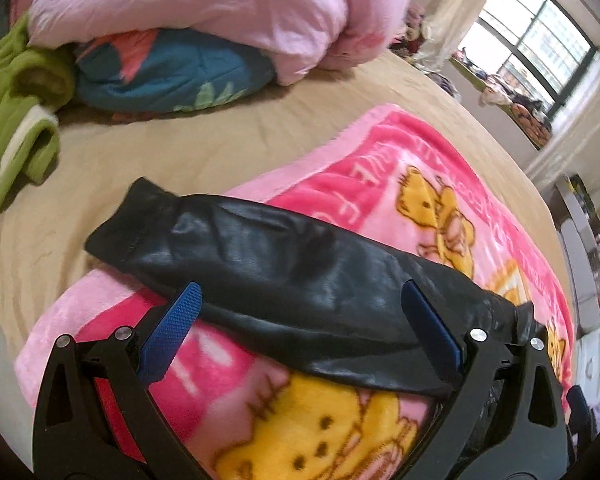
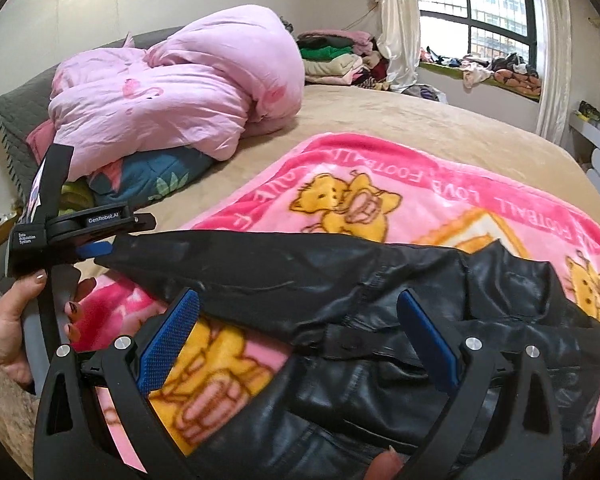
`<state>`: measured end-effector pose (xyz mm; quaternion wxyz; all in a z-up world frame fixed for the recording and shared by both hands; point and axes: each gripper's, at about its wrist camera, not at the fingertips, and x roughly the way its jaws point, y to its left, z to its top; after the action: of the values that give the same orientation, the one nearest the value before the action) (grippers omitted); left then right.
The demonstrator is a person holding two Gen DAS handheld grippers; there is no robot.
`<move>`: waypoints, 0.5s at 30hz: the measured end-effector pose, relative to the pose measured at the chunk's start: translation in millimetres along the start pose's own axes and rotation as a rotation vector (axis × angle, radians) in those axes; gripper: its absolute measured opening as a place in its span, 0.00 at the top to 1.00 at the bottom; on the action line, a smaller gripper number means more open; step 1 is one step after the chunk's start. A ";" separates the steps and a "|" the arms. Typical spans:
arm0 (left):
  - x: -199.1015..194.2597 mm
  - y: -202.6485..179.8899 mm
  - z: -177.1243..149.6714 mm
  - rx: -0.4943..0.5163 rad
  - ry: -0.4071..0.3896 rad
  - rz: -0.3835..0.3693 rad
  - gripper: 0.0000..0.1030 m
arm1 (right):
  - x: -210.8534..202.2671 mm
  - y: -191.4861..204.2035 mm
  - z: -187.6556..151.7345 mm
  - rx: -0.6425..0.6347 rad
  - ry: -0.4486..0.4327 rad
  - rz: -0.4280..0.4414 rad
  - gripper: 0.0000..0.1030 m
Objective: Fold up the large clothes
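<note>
The black jacket (image 2: pixel 380 320) lies on the pink blanket (image 2: pixel 420 184) on the bed (image 2: pixel 380 112). Its sleeve (image 1: pixel 260 264) stretches across between the left gripper (image 1: pixel 304 328) jaws — they are wide apart. The right gripper (image 2: pixel 300 332) jaws are apart too, over the jacket's body.

Jacket (image 2: pixel 380 320) lies across the blanket (image 2: pixel 440 196), blanket on the bed (image 2: pixel 380 116); behind it the quilt (image 2: pixel 172 92) sits atop a pillow (image 2: pixel 148 180), sleeve (image 1: pixel 260 256) stretching left.
</note>
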<state>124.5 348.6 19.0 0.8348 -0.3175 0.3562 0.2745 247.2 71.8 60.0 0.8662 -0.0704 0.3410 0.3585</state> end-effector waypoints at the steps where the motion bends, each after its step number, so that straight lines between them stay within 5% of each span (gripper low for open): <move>1: 0.3 5.4 1.4 -0.016 0.000 0.009 0.09 | 2.5 2.9 1.2 0.001 0.004 0.007 0.04; 15: 31.2 73.8 8.2 -0.215 0.070 0.086 0.09 | 29.8 36.9 4.2 -0.017 0.046 0.085 0.04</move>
<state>96.1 409.6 -25.2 0.7704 -0.3993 0.3669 0.3353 239.9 117.5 48.6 0.8414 -0.0716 0.3604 0.3963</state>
